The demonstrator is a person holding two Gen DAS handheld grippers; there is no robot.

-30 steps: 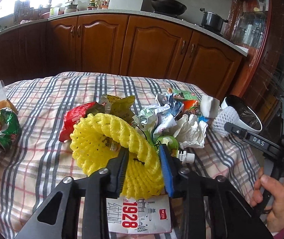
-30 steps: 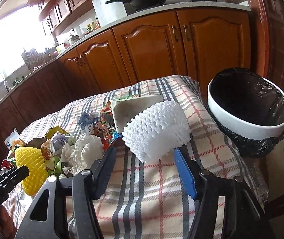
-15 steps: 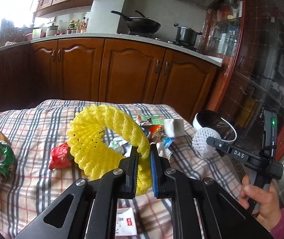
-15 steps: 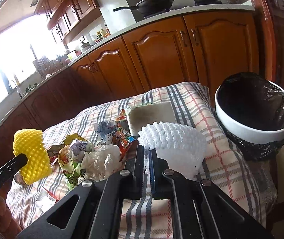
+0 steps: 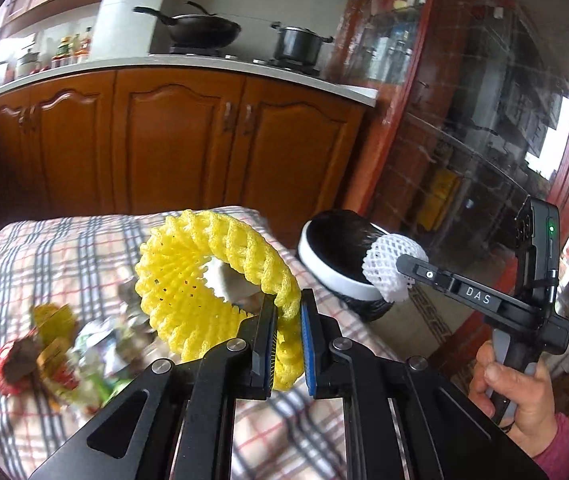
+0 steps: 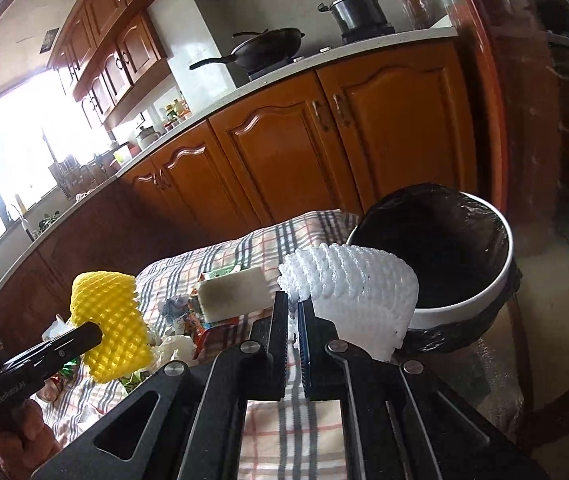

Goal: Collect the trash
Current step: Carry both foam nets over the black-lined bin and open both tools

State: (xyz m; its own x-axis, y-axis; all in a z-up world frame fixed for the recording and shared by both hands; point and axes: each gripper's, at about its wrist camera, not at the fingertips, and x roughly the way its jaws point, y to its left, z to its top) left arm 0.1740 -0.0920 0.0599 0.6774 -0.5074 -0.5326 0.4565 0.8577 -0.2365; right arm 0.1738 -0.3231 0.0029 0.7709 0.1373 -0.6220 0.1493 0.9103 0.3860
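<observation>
My left gripper (image 5: pixel 287 320) is shut on a yellow foam fruit net (image 5: pixel 188 280) and holds it above the checked tablecloth (image 5: pixel 64 240). My right gripper (image 6: pixel 293 312) is shut on a white foam fruit net (image 6: pixel 356 292), held up near the rim of the white trash bin (image 6: pixel 504 268) with its black liner. In the left wrist view the white net (image 5: pixel 384 264) hangs right at the bin's (image 5: pixel 332 276) edge. The yellow net also shows in the right wrist view (image 6: pixel 112 320).
A pile of wrappers and crumpled paper (image 5: pixel 76 356) lies on the table, with a pale sponge block (image 6: pixel 232 292) near the bin. Wooden kitchen cabinets (image 5: pixel 180 152) stand behind the table. The bin stands off the table's right end.
Both grippers closed on their foam nets and lifted them off the table. Both have swung right, toward the bin.
</observation>
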